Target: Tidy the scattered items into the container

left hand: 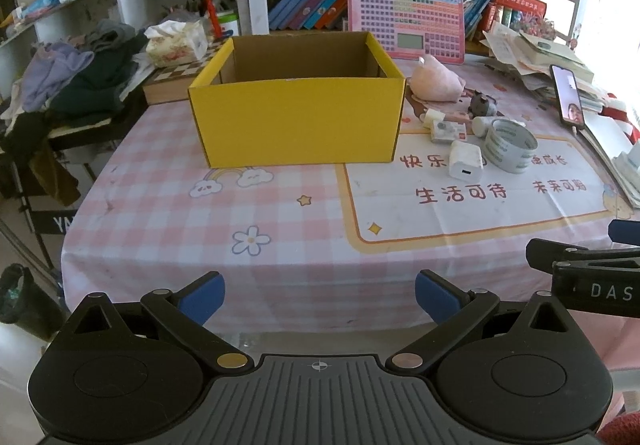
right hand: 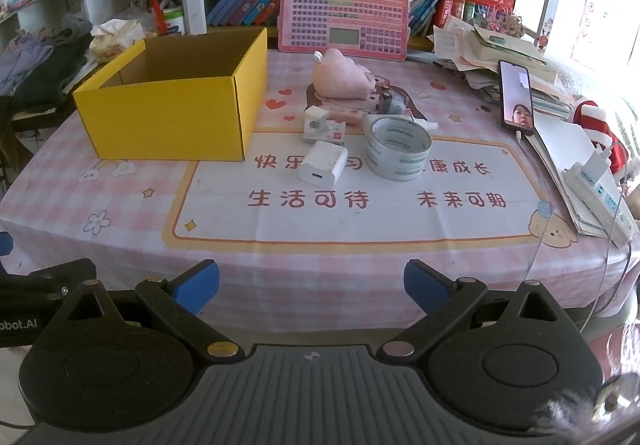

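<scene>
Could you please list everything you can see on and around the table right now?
Cardboard box: one, yellow, open-topped, left part of the table.
Charger block: one, white, beside the box.
Tape roll: one, pale grey, right of the charger.
Small card pack: one, white and red, behind the charger.
Plush toy: one, pink, behind the pile.
Small figure: one, grey, by the plush.
Phone: one, black, screen lit, propped against the papers.
Learning board: one, pink, at the shelf.
Tablecloth: one, pink check.
Left gripper: blue jaws wide apart, empty.
Right gripper: blue jaws wide apart, empty.
</scene>
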{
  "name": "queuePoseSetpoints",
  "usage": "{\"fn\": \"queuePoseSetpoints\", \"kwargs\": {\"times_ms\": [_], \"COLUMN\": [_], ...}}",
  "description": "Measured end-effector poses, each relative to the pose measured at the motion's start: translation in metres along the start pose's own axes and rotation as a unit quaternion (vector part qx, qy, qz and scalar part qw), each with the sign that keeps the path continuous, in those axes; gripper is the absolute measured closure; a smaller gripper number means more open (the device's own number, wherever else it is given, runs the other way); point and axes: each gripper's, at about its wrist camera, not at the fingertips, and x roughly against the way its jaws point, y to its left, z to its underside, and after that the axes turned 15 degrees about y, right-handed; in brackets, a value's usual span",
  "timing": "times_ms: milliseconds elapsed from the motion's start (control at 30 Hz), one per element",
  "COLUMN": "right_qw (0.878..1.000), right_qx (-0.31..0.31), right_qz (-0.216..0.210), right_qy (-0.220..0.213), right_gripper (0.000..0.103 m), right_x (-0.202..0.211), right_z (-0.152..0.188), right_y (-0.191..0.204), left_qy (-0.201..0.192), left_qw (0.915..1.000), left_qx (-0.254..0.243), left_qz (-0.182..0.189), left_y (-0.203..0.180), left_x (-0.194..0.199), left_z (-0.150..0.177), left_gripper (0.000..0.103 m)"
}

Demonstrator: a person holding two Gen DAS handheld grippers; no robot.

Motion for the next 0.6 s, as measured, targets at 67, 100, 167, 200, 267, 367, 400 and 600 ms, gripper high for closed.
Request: {"fn": "queuePoseSetpoints", "kwargs": {"times_ms": [67,100,167,200,267,367,400,600], "right_qw": [1.000,1.000,1.000,1.000,1.000,1.000,1.000,1.000], "right_qx": [0.001,0.002,0.003,0.003,0.001,0.002,0.004,0.000], "right_qz": [0.000,0.000,0.000,0.000,-0.002,-0.002,-0.002,-0.001], "right_qy": [0.000,0.000,-0.002,-0.004,-0.006,-0.005,-0.005,-0.010], "right_gripper": [0.003,0.003,0.003,0.003,0.003,0.003,0.004,0.006], "right_x": [0.0002,0.0003,0.0010,0.0014,0.0022,0.0016,0.0016,0.0020], "right_z": [-0.0001,0.0003,0.0002,0.0002,-0.0003,-0.0014,-0.0021,-0.0039], "right_y": [0.0016,0.0013,0.0020,0.0015,0.0007,0.0013,0.0012,-0.0042], "left_qy": [0.000,0.000,-0.001,-0.001,-0.001,-0.003,-0.004,-0.011], "left_qw": [1.0000,1.0000,1.0000,1.0000,1.0000,1.0000,0.9999,0.9995], "left_qx": [0.001,0.001,0.001,0.000,-0.002,-0.004,-0.004,-0.010], "left_qz": [-0.001,-0.001,-0.001,0.000,0.002,0.007,0.011,0.026], "left_y": [-0.0001,-0.0003,-0.0005,-0.0006,-0.0005,-0.0009,-0.0009,-0.0057], "left_x": [0.0007,0.0010,0.0018,0.0022,0.0026,0.0029,0.0031,0.0024], "left_z": [-0.0002,-0.0003,-0.0002,-0.0001,0.0005,0.0000,-0.0004,-0.0053], "left_gripper": [0.001,0.001,0.001,0.001,0.001,0.001,0.001,0.001]}}
